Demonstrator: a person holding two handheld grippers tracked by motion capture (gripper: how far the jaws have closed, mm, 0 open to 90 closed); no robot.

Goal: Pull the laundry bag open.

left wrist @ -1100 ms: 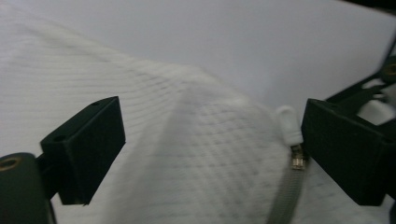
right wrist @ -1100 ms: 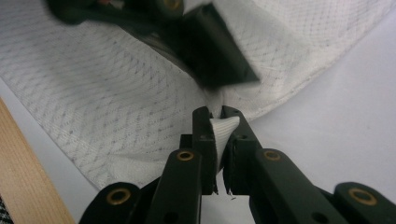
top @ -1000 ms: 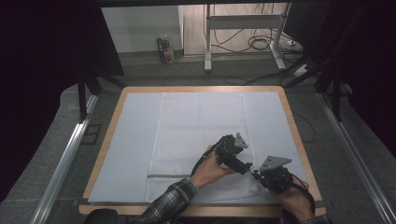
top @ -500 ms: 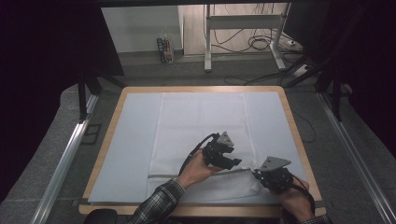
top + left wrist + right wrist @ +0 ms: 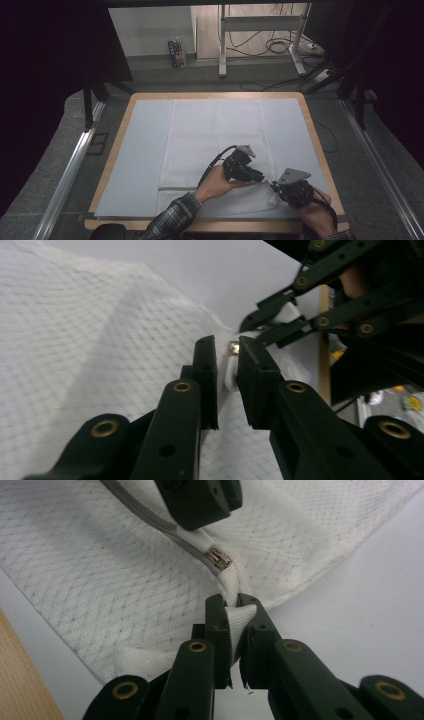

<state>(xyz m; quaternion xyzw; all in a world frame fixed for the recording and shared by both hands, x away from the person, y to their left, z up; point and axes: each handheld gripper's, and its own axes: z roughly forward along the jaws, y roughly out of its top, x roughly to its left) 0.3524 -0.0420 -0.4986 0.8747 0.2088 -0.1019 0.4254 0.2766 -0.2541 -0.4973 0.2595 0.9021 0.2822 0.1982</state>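
The left gripper (image 5: 227,347) jaws have just been closing onto the zipper pull (image 5: 233,346); the bag's corner (image 5: 239,617) is clenched by the right gripper (image 5: 235,602), so unzipping seems ready.

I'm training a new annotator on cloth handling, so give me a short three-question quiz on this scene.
1. True or false: the right gripper is shut on the white mesh cover's corner.
2. What small metal part lies on the grey zipper tape between the two grippers? A) button B) zipper slider C) clip
3. What do the left gripper's pads close around?

Key: 1 true. 2 B, the zipper slider. 3 The white fabric by the slider.
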